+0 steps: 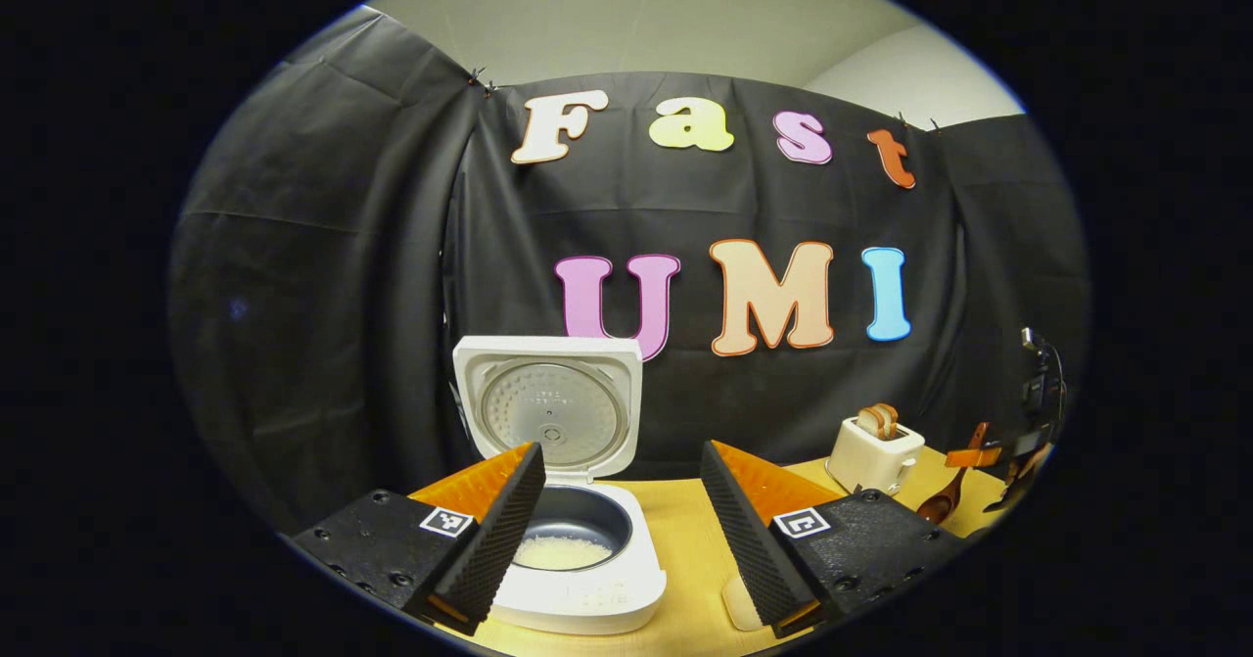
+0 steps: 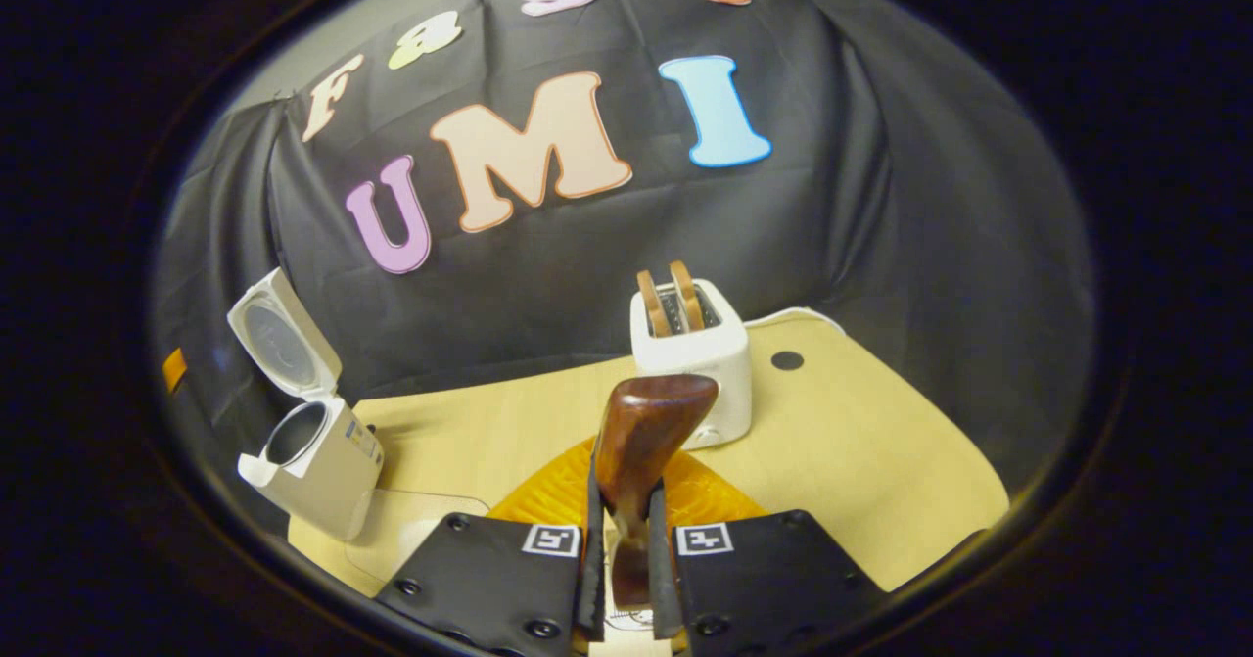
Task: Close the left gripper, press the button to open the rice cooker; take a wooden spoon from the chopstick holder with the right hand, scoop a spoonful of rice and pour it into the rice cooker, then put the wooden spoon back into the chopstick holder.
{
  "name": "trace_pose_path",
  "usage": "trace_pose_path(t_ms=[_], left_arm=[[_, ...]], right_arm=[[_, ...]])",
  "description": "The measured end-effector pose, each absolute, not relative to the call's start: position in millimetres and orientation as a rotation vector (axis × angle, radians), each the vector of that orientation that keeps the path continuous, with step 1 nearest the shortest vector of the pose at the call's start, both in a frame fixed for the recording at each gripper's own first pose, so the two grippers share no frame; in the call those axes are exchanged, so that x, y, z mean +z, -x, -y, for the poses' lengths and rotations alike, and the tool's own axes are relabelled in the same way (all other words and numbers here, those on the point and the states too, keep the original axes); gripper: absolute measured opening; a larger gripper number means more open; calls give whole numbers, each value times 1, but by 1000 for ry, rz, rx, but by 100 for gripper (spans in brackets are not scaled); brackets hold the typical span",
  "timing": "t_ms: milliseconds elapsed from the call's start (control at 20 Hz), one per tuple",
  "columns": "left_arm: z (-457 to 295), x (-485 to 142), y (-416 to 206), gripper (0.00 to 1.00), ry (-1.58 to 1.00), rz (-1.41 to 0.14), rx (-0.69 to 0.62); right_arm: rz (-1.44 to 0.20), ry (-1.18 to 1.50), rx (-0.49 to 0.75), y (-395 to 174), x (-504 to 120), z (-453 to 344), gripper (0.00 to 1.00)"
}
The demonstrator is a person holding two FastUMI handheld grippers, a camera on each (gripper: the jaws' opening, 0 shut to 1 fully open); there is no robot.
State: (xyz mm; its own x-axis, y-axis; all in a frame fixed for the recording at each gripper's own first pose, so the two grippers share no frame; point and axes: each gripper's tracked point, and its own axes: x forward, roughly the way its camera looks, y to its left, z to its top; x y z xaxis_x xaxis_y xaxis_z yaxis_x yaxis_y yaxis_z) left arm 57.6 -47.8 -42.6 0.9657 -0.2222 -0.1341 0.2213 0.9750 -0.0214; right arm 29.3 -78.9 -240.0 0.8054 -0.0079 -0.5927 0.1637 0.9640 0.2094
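Beside the toaster (image 2: 691,363), the right gripper (image 2: 626,530) squeezes the wooden spoon (image 2: 641,442) between its 2 fingers. The left gripper (image 1: 622,530) is open before the open rice cooker (image 1: 578,539), which has rice inside. A tilted spoon could slip out or bump the toaster.

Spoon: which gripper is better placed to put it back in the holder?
Right. The right gripper is shut on the spoon, handle between its fingers. The left gripper is open and holds nothing, facing the open cooker, which already has rice inside.
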Motion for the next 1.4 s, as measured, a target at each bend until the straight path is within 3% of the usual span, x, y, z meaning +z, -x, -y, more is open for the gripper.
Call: trace_pose_path(t_ms=[600, 700, 750, 850, 1100, 1400], left_arm=[[61, -39, -53, 95, -24, -139, -228], [62, -39, -54, 95, -20, -139, -228], [62, -39, -55, 95, -19, -140, -228], [62, -38, -57, 95, -20, -135, -227], [54, -35, -74, 95, -12, -135, -218], [36, -23, -105, 95, 2, -115, -207]], right_arm=[[-703, -450, -188, 6, -305, 96, 21], [-706, -469, -208, 12, -303, 101, 25], [-703, -470, -204, 16, -299, 102, 19], [-690, -439, -217, 21, -293, 110, 38], [-611, -293, -290, 30, -260, 147, 100], [-454, -75, -301, 24, -174, 161, 99]])
